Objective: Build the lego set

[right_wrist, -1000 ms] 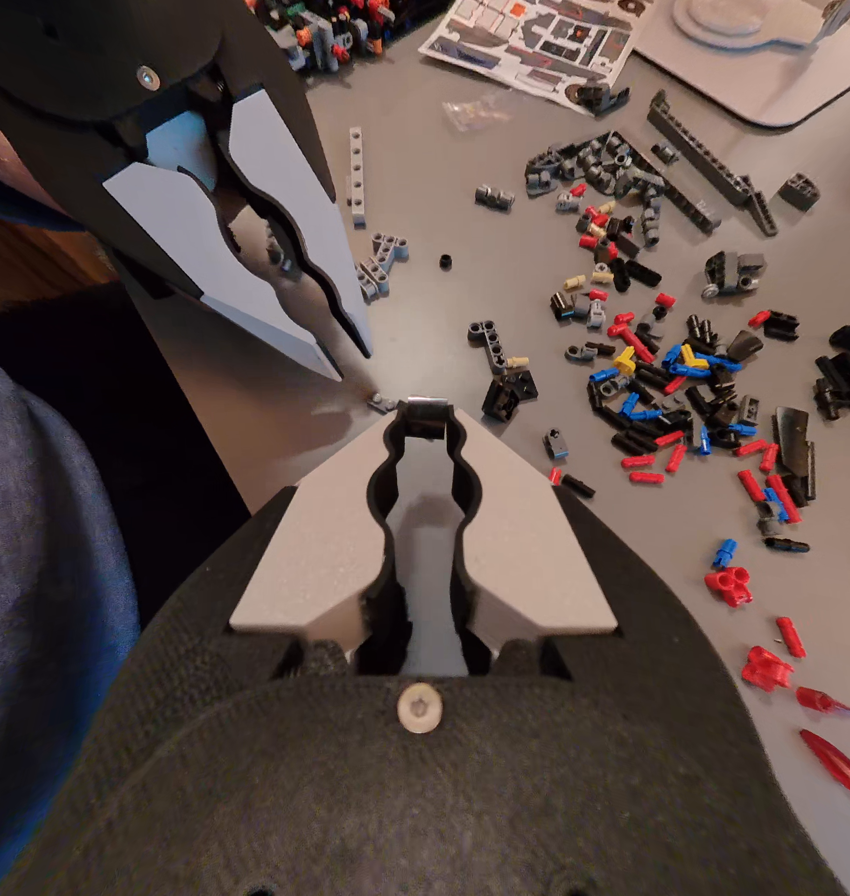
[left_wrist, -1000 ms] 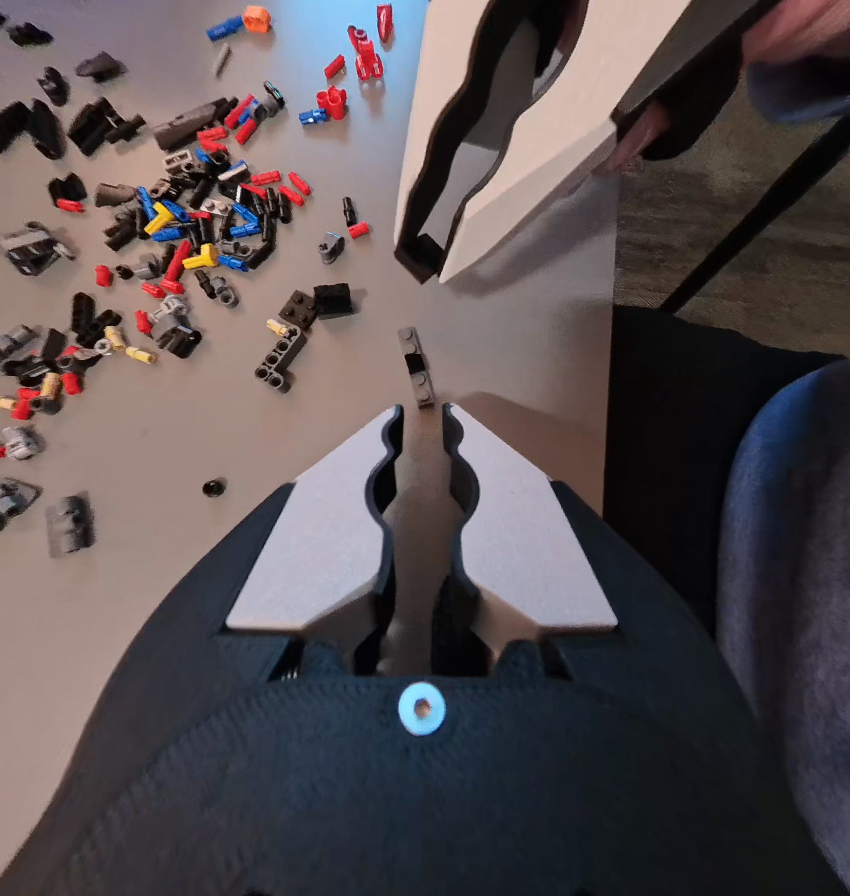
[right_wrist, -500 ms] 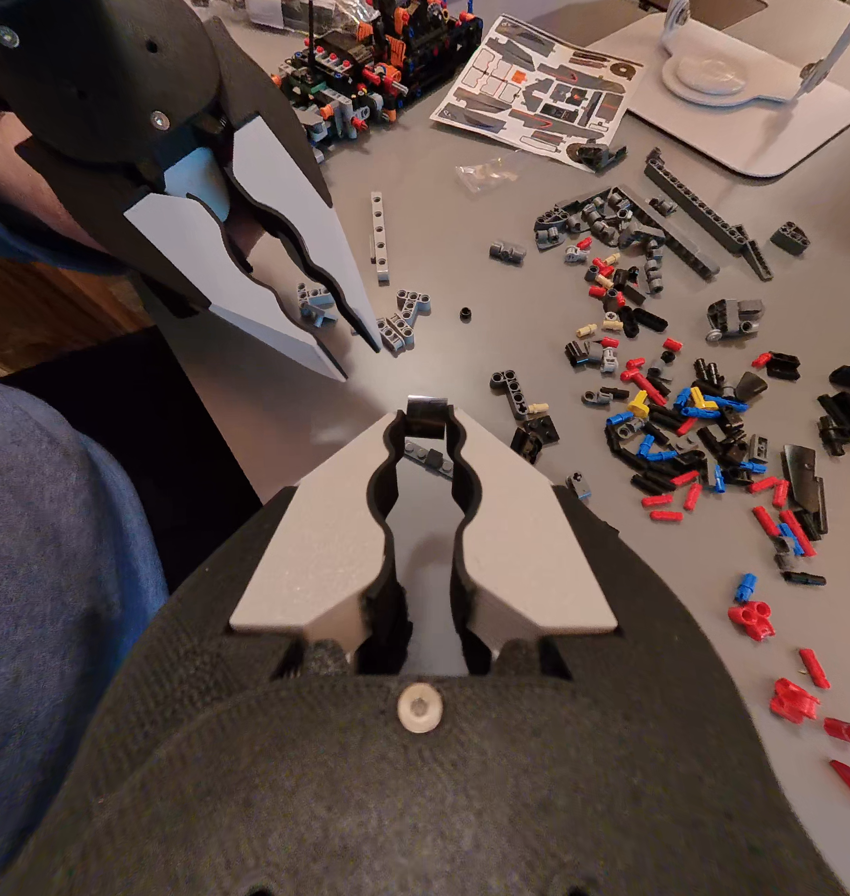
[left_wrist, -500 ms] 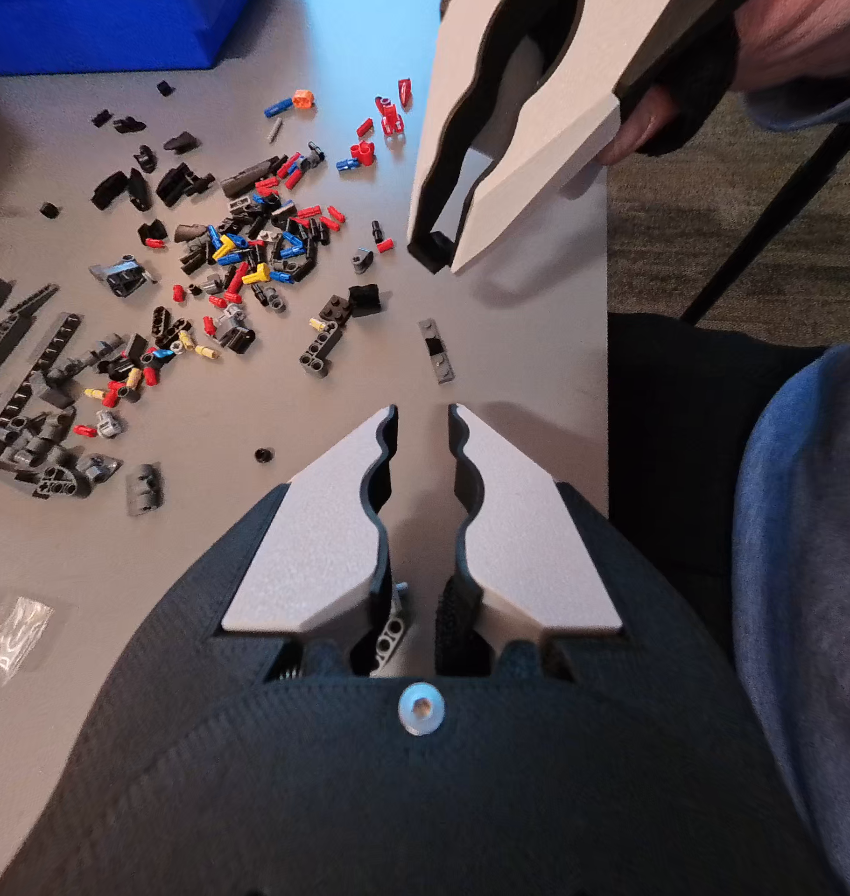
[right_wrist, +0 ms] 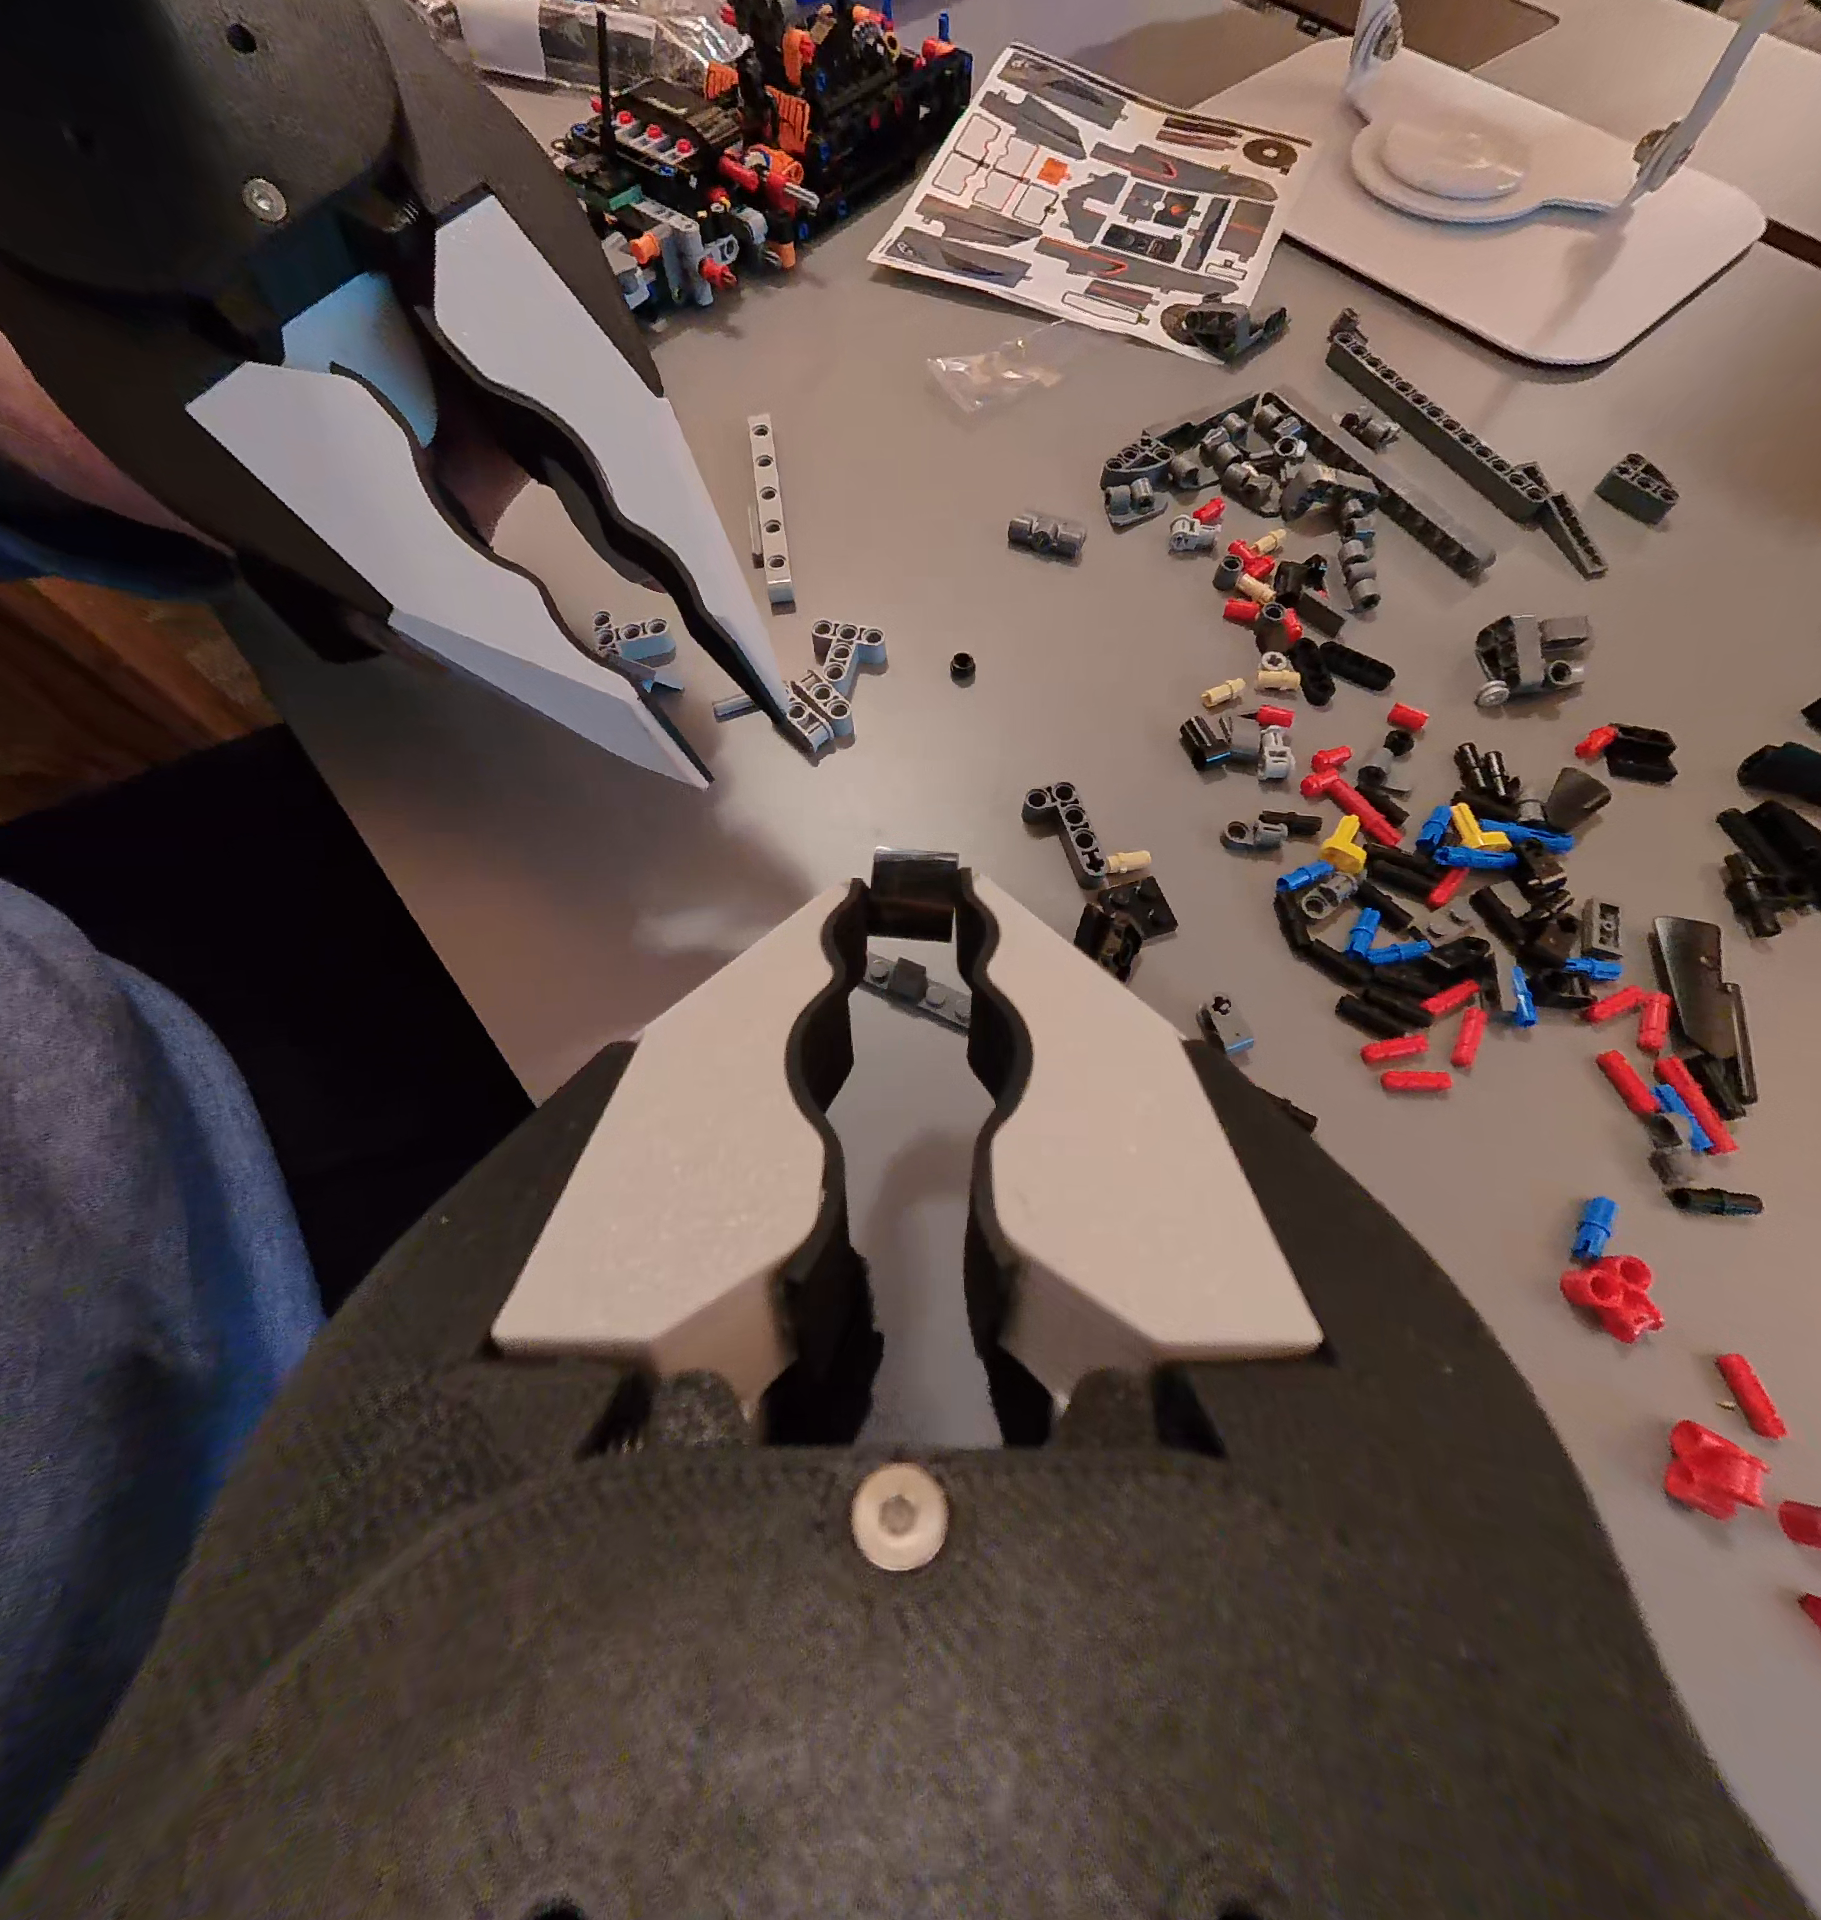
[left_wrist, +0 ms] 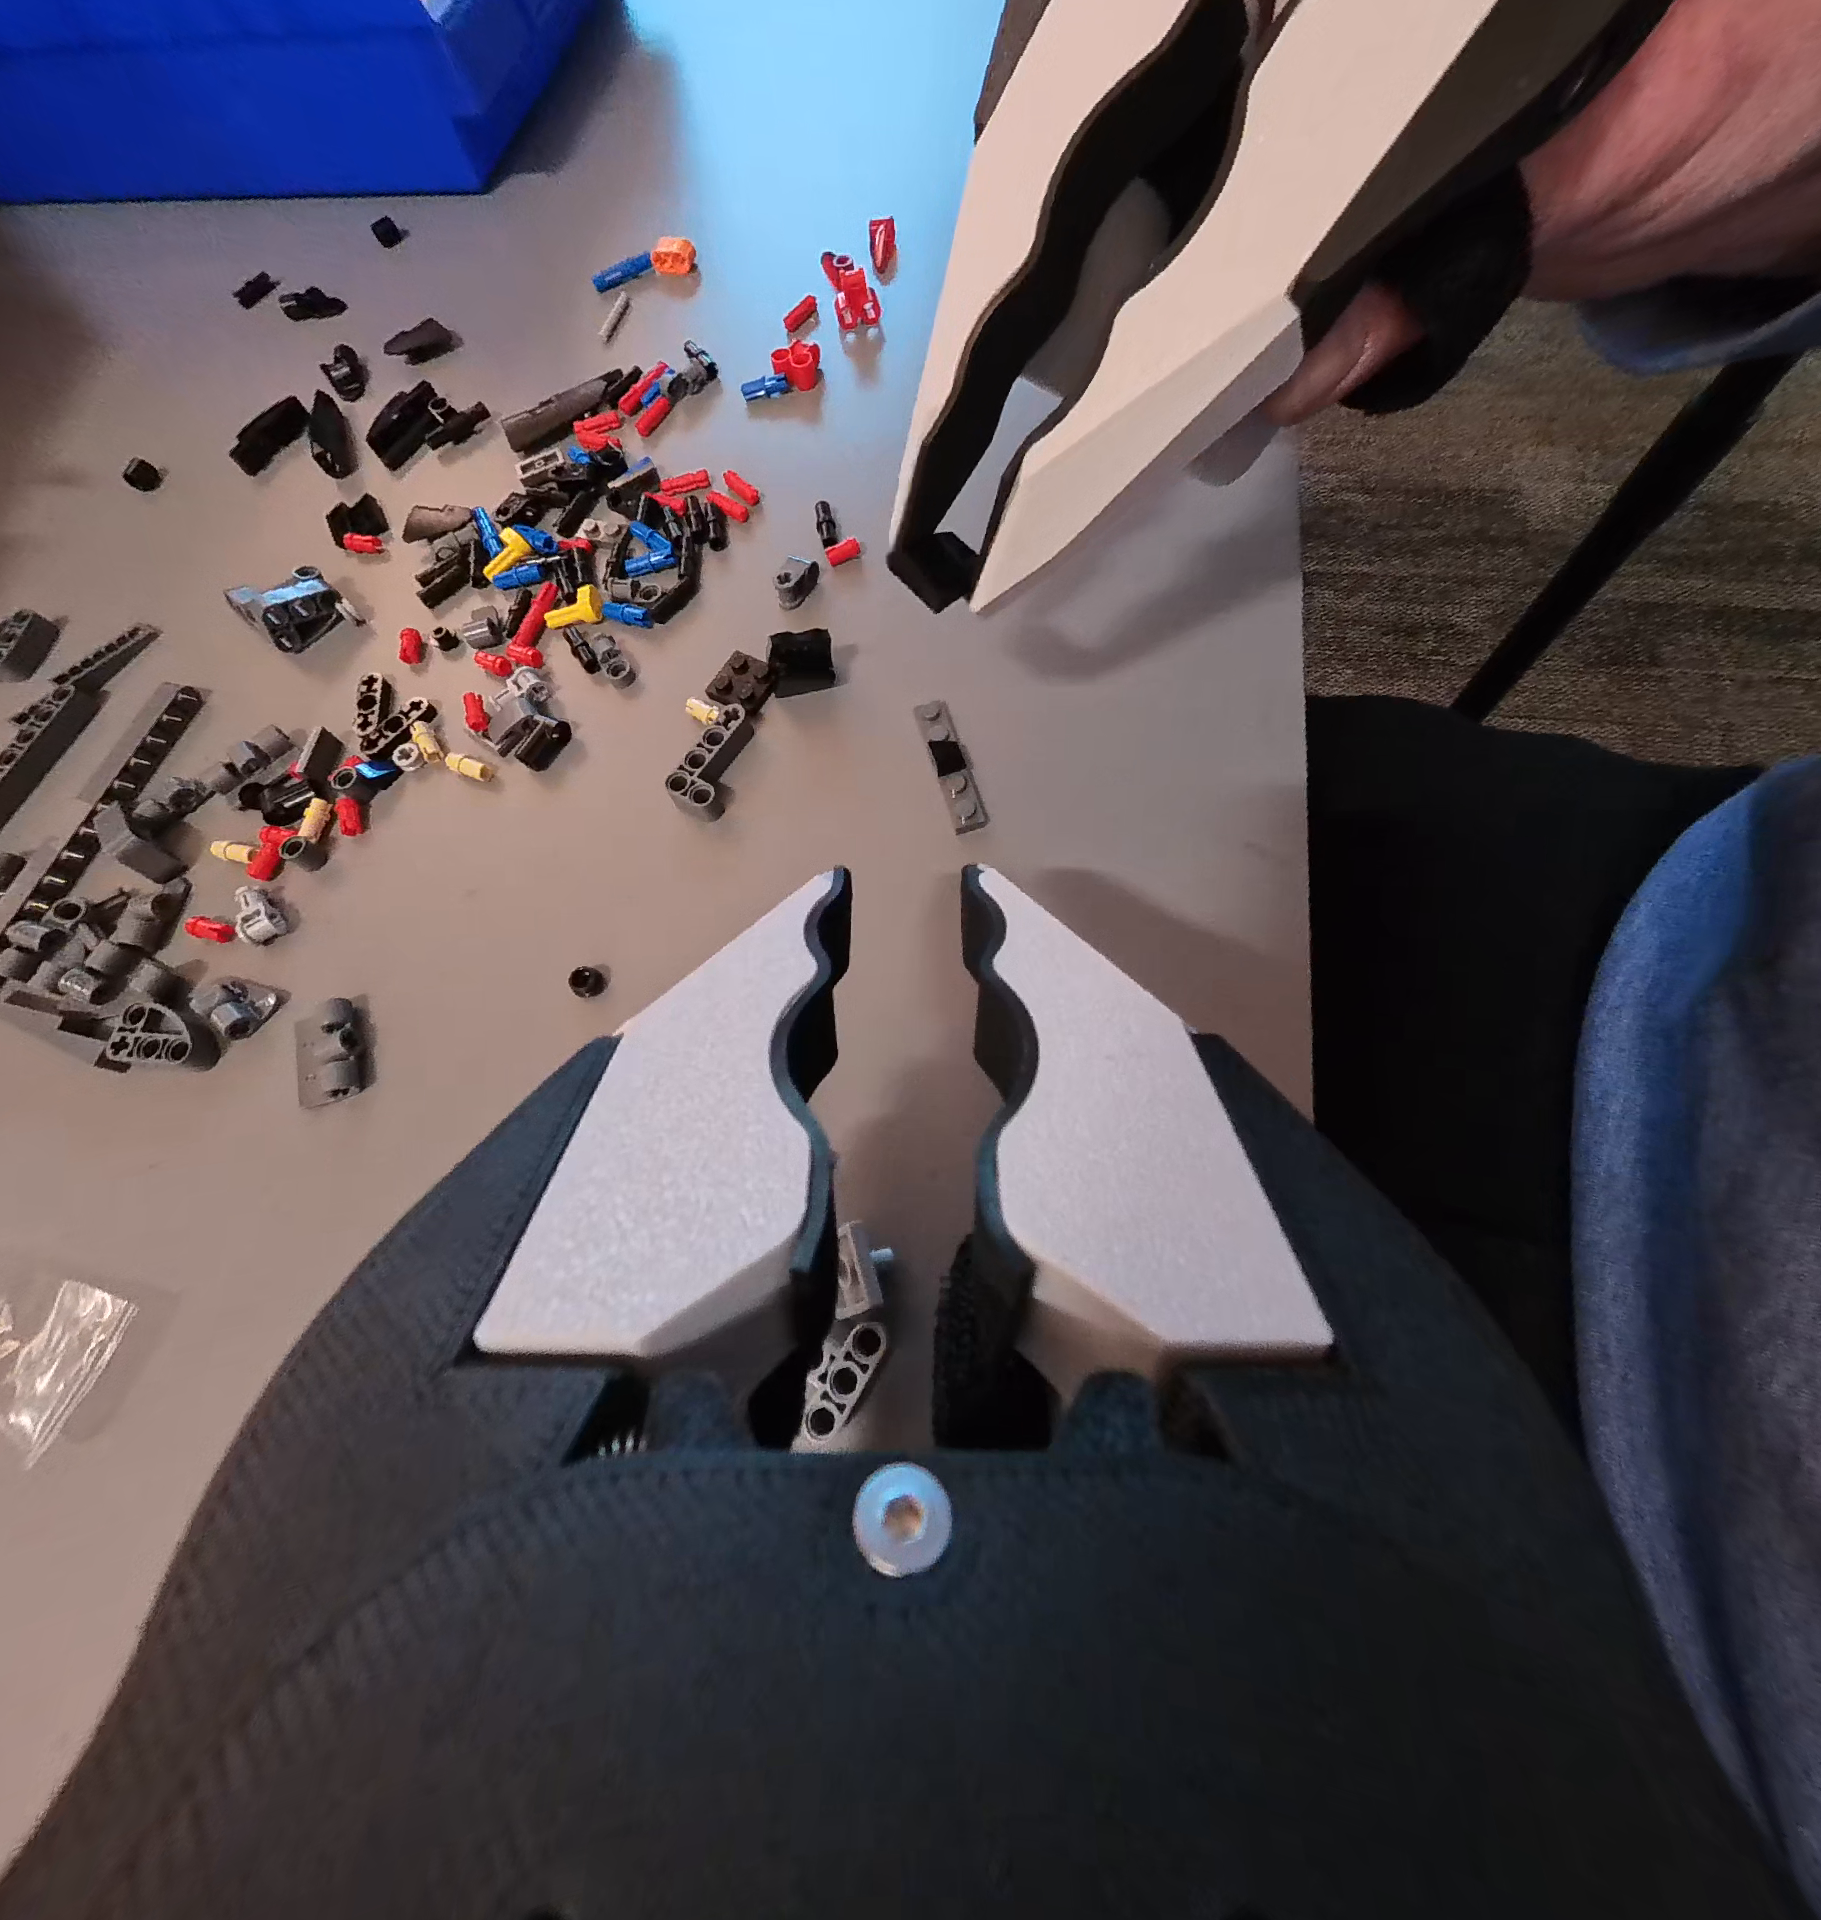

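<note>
Blue bin [left_wrist: 231, 94] sits at far left edge of the grey table [left_wrist: 470, 1195]; contents not visible. Clear plastic bag [left_wrist: 33, 1351] near left edge, looks empty. Loose lego pieces [left_wrist: 532, 582], black/red/blue/yellow, spread across mid table. Left gripper [left_wrist: 906, 883] w/ fingers spread apart, nothing between tips, above table. Just ahead lies a grey plate strip [left_wrist: 950, 764] w/ a black tile on it. Right gripper [right_wrist: 914, 883] pinches a small black piece [right_wrist: 914, 894] at its tips, above that strip. Part-built model [right_wrist: 760, 156] and sticker sheet [right_wrist: 1093, 197] at far side.
</note>
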The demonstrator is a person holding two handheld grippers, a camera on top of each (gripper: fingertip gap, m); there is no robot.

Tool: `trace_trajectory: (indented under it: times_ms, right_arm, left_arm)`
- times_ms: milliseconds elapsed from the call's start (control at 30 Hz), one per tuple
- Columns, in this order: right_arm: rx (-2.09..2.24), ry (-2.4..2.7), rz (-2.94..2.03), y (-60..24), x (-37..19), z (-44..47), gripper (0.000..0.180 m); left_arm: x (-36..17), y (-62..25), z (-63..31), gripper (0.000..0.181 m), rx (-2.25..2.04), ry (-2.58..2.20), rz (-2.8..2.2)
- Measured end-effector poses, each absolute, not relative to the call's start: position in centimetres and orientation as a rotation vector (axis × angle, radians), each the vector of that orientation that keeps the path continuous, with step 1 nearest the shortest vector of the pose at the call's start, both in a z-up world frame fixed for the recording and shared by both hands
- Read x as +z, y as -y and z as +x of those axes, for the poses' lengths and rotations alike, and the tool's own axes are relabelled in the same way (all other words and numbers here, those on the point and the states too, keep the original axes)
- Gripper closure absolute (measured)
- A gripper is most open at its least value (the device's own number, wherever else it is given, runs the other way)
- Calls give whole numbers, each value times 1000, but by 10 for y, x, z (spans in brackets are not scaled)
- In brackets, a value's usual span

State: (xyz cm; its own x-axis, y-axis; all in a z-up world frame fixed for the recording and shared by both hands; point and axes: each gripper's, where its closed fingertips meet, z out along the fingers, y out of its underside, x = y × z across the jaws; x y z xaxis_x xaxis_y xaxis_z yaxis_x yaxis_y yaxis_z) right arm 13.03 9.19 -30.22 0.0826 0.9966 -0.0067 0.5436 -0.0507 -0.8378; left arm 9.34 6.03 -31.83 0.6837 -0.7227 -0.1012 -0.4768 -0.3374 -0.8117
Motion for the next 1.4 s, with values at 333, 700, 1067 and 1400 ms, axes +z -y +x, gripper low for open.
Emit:
trace_trajectory:
  times_ms: [333, 700, 1067, 1400]
  right_arm:
    - [834, 1531, -1687, -95, -306, 131, 166]
    - [804, 1535, -1795, -91, -321, 136, 167]
    - [799, 1527, -1880, -90, -340, 136, 166]
    - [704, 1507, -1957, -98, -353, 143, 167]
  left_arm:
    - [-320, -61, 95, 161, -360, -922, -2002]
    - [-322, -62, 94, 161, -376, -941, -2011]
    - [-334, -62, 103, 162, -406, -980, -2042]
    - [-353, -66, 127, 162, -376, -1052, -2089]
